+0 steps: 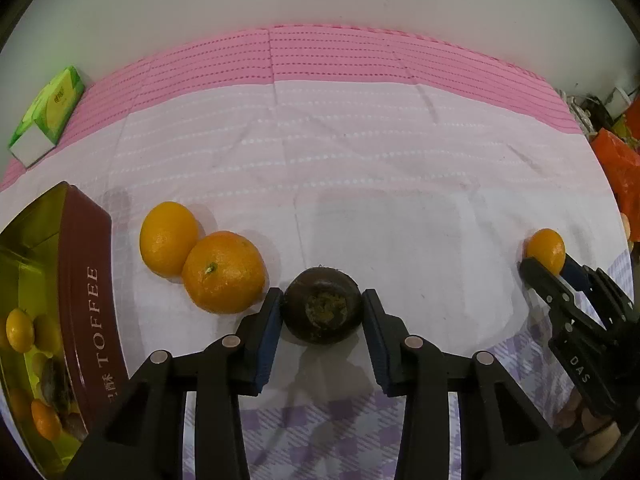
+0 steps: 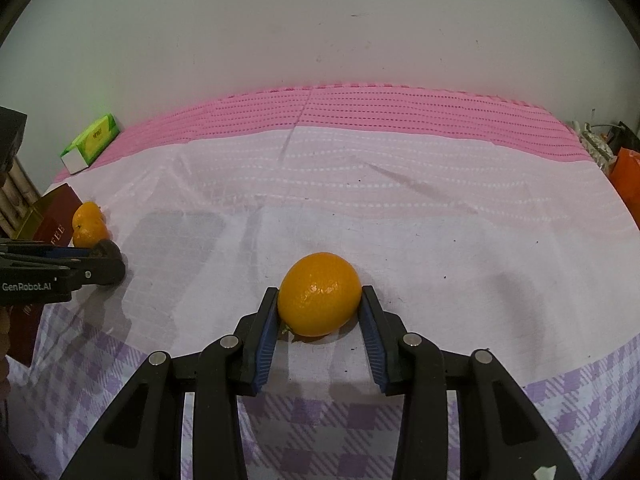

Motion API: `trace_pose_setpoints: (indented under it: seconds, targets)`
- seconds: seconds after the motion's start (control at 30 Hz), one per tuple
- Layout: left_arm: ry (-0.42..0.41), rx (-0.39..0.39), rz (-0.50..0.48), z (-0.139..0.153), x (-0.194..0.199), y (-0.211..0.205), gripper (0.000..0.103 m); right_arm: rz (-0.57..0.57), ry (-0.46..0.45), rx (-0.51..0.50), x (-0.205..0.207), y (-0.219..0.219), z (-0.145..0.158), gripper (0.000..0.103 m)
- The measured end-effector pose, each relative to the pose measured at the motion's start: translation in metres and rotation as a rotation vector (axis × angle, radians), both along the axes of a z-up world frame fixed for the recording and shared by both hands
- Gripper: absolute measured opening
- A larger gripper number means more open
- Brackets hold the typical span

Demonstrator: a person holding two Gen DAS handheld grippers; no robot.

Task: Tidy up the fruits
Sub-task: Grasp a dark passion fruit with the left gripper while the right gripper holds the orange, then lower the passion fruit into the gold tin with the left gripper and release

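My left gripper (image 1: 322, 310) has its pads against both sides of a dark brown round fruit (image 1: 323, 306) that rests on the cloth. Two oranges (image 1: 223, 272) (image 1: 168, 238) lie touching each other just left of it. A gold and maroon toffee tin (image 1: 86, 312) at the far left holds several small oranges and dark fruits. My right gripper (image 2: 320, 304) has its pads against both sides of an orange (image 2: 319, 294) on the cloth; it also shows in the left wrist view (image 1: 545, 254). The left gripper with the dark fruit shows in the right wrist view (image 2: 106, 266).
A green and white box (image 1: 48, 114) lies at the back left on the pink part of the cloth (image 1: 360, 60). Orange bags and clutter (image 1: 618, 160) sit off the right edge. A white wall stands behind.
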State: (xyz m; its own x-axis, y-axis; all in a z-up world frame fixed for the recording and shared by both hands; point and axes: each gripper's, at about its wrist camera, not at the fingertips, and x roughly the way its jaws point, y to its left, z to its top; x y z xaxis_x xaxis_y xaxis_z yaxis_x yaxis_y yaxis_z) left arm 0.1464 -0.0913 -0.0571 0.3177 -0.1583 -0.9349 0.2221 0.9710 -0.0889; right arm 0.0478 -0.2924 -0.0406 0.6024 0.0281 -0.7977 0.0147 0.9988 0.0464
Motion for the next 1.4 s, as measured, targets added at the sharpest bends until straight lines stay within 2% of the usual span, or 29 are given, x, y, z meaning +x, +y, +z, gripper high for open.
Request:
trace_pose_setpoints:
  seconds: [0.13,0.47,0.9,1.2,1.4]
  targets:
    - [-0.010,0.020,-0.014,0.001,-0.008,0.001,0.040,-0.001,0.000,0.000,0.000,0.000,0.000,0.038]
    - [-0.017,-0.008,-0.005,0.014,-0.030,0.014,0.040,0.001,0.007,-0.042,0.001,0.007,0.000,0.039]
    - [-0.095,-0.028,0.029,0.052,-0.061,0.048,0.040,0.000,0.010,-0.084,0.000,0.013,-0.001,0.038]
    - [-0.148,-0.006,0.128,0.076,-0.073,0.103,0.040,-0.001,0.010,-0.083,0.000,0.013,-0.001,0.038]
    - [-0.154,0.031,0.204,0.077,-0.078,0.146,0.040,-0.001,0.010,-0.084,0.000,0.013,-0.001,0.038]
